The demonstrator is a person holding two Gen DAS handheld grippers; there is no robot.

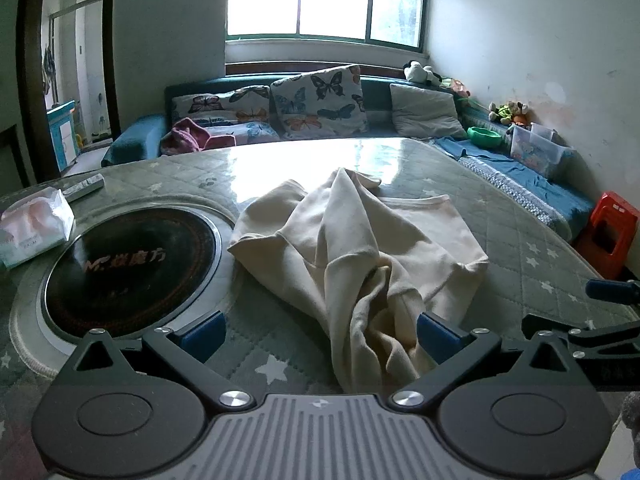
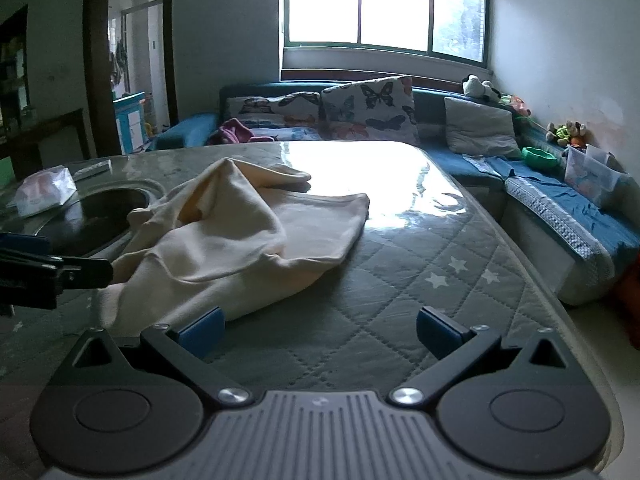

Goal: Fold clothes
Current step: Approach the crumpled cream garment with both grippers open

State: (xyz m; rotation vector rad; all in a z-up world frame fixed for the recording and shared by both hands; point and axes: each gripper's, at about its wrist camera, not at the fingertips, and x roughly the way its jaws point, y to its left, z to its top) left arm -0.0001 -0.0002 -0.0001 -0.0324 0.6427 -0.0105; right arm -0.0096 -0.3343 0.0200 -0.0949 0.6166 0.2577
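A cream garment (image 1: 360, 248) lies crumpled on the quilted green table cover (image 1: 520, 240). My left gripper (image 1: 320, 338) is open at the garment's near end; a hanging fold lies between its blue pads, nearer the right pad (image 1: 438, 336), not pinched. In the right wrist view the garment (image 2: 240, 240) lies ahead and to the left. My right gripper (image 2: 320, 332) is open and empty over bare cover, its left pad (image 2: 202, 330) beside the garment's near edge. The left gripper's body (image 2: 36, 272) shows at the left edge.
A round black cooktop (image 1: 128, 268) is set into the table at left, with a tissue pack (image 1: 34, 226) and a remote (image 1: 82, 188) behind it. A blue sofa with butterfly cushions (image 1: 320, 100) lines the far side. A red stool (image 1: 608, 232) stands at right.
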